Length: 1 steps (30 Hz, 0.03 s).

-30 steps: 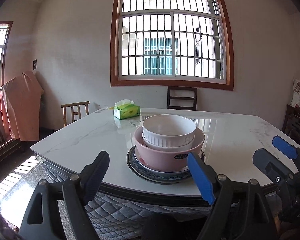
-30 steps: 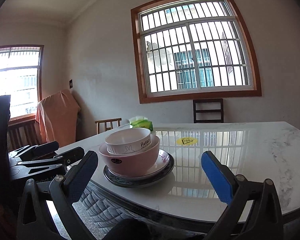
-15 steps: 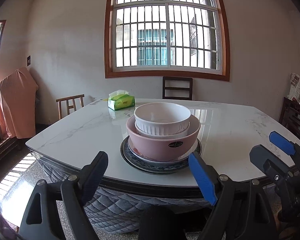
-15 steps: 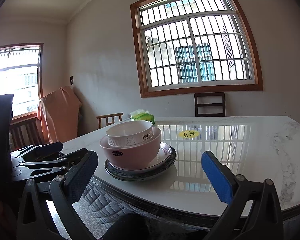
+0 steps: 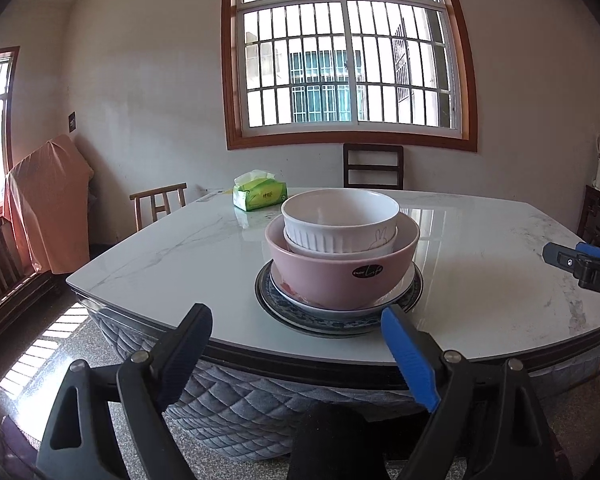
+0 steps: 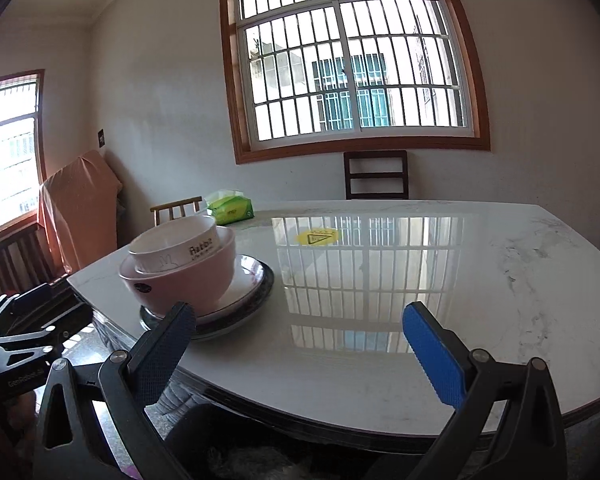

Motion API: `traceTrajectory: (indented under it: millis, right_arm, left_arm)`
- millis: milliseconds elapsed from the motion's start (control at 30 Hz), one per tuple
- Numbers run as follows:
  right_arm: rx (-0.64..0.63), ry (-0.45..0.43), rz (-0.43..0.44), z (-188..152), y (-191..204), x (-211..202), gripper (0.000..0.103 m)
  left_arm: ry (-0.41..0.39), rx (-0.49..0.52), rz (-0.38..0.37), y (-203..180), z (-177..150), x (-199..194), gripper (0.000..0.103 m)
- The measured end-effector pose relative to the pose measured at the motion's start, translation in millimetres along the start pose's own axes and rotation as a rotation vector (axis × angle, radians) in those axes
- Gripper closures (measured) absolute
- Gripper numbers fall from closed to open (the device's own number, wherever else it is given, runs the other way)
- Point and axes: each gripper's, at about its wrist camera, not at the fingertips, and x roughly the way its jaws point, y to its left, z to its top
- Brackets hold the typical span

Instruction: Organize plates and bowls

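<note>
A white ribbed bowl sits nested in a pink bowl. Both rest on a white plate over a blue-patterned plate, near the front edge of the marble table. My left gripper hangs just before that edge, facing the stack. Its jaws are opening and nothing is between them. My right gripper is open and empty over the table's front edge. In its view the white bowl, pink bowl and plates lie to the left of its jaws.
A green tissue pack lies at the table's far left, and a yellow sticker marks the middle. Wooden chairs stand behind and to the left. An orange-covered object leans by the left wall.
My right gripper has moved forward over the table edge and swung rightward, so the stack slid left in its view. My left gripper's jaws stand a little wider and the stack looks slightly nearer.
</note>
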Motion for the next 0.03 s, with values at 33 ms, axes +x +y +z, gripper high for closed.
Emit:
traceTrajectory:
  millis: [33]
  right_arm:
    - [0.003,0.064,-0.034,6.3,-17.1,11.3,0.000]
  left_arm:
    - [0.007,0.006,-0.006,-1.9,-0.2,1.2,0.014]
